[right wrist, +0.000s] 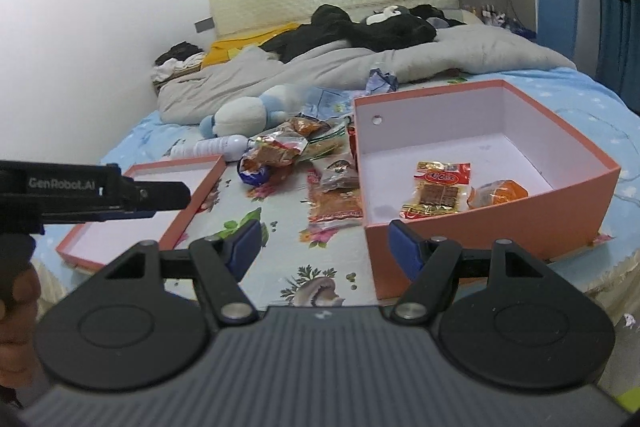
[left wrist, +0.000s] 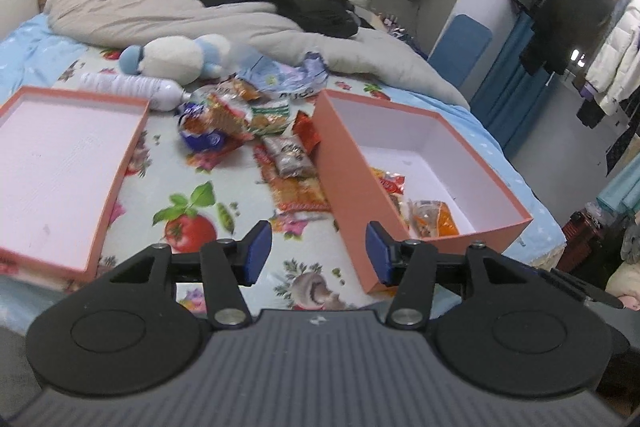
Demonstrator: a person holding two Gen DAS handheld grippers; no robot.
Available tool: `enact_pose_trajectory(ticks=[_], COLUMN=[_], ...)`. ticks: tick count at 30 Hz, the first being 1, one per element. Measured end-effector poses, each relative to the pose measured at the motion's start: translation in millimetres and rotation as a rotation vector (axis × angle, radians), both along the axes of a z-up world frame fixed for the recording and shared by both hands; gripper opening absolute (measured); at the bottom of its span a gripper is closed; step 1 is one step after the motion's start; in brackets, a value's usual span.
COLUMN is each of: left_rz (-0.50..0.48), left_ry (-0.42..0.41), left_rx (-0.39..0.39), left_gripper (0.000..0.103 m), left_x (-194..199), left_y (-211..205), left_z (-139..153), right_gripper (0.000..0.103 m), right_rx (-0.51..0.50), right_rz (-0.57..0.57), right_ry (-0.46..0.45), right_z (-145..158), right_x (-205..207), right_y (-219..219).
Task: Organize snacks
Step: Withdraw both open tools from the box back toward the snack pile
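Over the bed, I hold left gripper and right gripper apart, empty; snack pile wrappers overlap, risking a double grab.

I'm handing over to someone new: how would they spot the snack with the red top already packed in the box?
Find the deep orange box on the bed's right side. Two packets lie on its white floor; the red-topped packet is the left one, flat and clear with a dark brown square inside. Its neighbour, the orange packet, is rounder and puffier.
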State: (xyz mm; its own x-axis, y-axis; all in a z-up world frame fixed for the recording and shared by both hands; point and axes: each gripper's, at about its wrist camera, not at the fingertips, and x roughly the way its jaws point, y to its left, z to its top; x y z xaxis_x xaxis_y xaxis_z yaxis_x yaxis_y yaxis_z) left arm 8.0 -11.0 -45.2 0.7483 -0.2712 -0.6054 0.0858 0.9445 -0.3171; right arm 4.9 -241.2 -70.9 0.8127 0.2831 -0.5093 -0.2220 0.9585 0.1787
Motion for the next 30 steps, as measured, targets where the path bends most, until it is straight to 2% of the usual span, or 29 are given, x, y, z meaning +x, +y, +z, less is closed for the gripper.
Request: enact_pose_trajectory(ticks=[6, 13, 17, 23, 30], left_rz=[0.015, 0.046, 0.054, 0.058, 0.094], left_ry=[0.068, 0.095, 0.111, 0.117, 0.106], left_rx=[0.006, -0.009, -0.007, 0.005, -0.018], left_gripper=[0.06, 0.06, 0.06, 0.06, 0.06], left_x=[-1, 24, 42, 69, 105], left_y=[12, 19, 25, 39, 62], left_z=[-20, -35, -43, -56, -74], right_gripper=[0.072, 0.072, 0.071, 0.071, 0.071], right_rx=[-0.018, -0.06, -0.047, -0.048, -0.101], right_rz=[0.027, 0.034, 0.06, 0.073, 0.091], right_ry=[0.017, -0.019, 0.002, 0.004, -0.007], right_z=[-11, -17, -20, -24, -38], right_x=[-3, 6, 17, 38, 67], right_y=[7, 21, 35, 54, 74])
